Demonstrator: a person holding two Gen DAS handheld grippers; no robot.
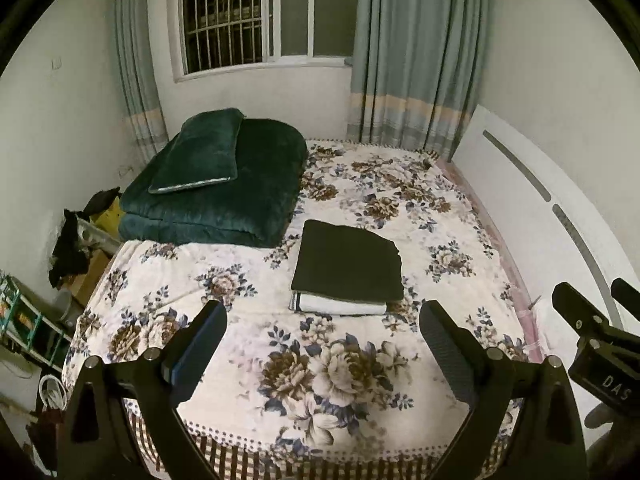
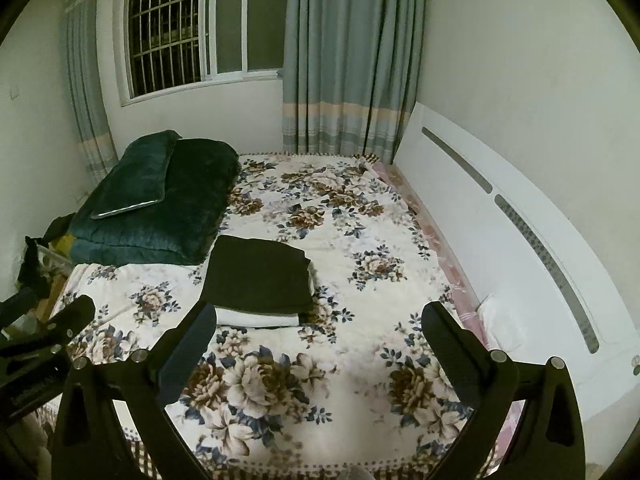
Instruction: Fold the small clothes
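A folded black garment (image 1: pixel 347 260) (image 2: pixel 258 272) lies on top of a folded white garment with a striped edge (image 1: pixel 340 305) (image 2: pixel 258 318), stacked in the middle of the floral bedspread (image 1: pixel 280 368) (image 2: pixel 360 288). My left gripper (image 1: pixel 324 320) hovers open over the near part of the bed, short of the stack, with nothing between its fingers. My right gripper (image 2: pixel 320 324) is also open and empty, with the stack just beyond its left finger (image 2: pixel 192 344). In the left wrist view the right gripper (image 1: pixel 592 320) shows at the right edge; in the right wrist view the left gripper (image 2: pixel 48 332) shows at the left edge.
A folded dark green quilt (image 1: pixel 216 196) (image 2: pixel 160 208) with a green pillow (image 1: pixel 200 152) on it fills the bed's far left corner. A white headboard (image 2: pixel 500 216) runs along the right. Curtains (image 1: pixel 416 60) and a barred window (image 1: pixel 224 16) stand behind. Clutter (image 1: pixel 72 248) sits left of the bed.
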